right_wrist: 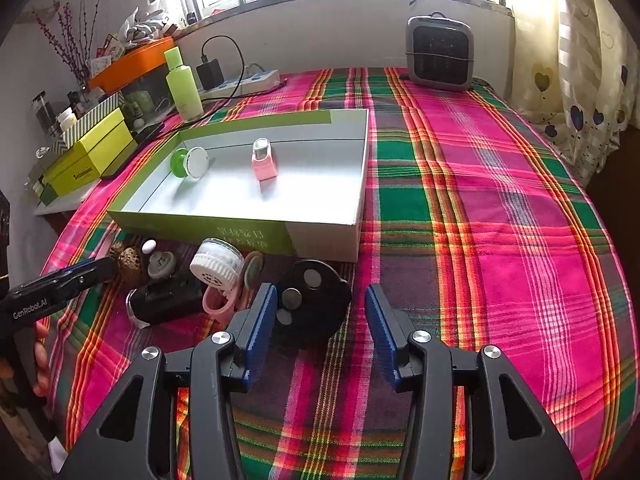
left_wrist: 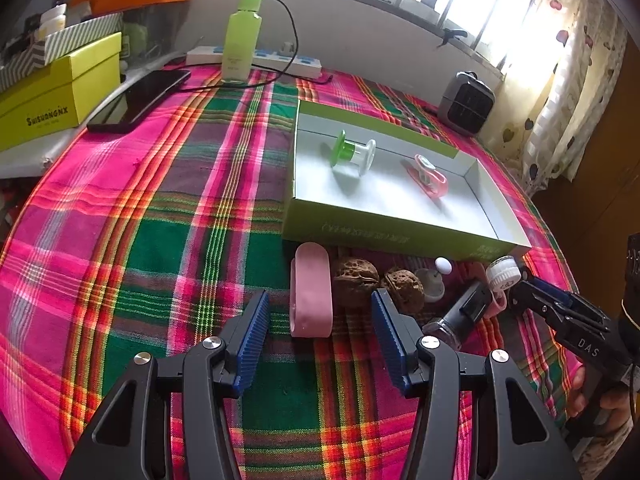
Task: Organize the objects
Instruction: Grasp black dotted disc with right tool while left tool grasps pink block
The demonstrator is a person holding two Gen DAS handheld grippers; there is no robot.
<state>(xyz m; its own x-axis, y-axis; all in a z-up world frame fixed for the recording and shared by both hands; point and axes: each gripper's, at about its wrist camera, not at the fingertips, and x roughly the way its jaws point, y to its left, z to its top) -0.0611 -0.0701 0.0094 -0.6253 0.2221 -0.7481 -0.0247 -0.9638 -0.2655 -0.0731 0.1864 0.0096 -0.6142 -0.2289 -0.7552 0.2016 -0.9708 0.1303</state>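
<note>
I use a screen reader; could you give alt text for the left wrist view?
The open left claw hovers over a plaid cloth, aimed at a pink case and two walnuts, before a shallow box.

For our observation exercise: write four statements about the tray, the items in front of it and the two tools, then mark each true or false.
1. The tray holds two items. True: a green spool and a pink clip.
2. The walnuts lie inside the tray. False: they lie on the cloth in front of it.
3. The left tool is open and empty. True.
4. The right tool grips the black disc. False: it is open.
</note>
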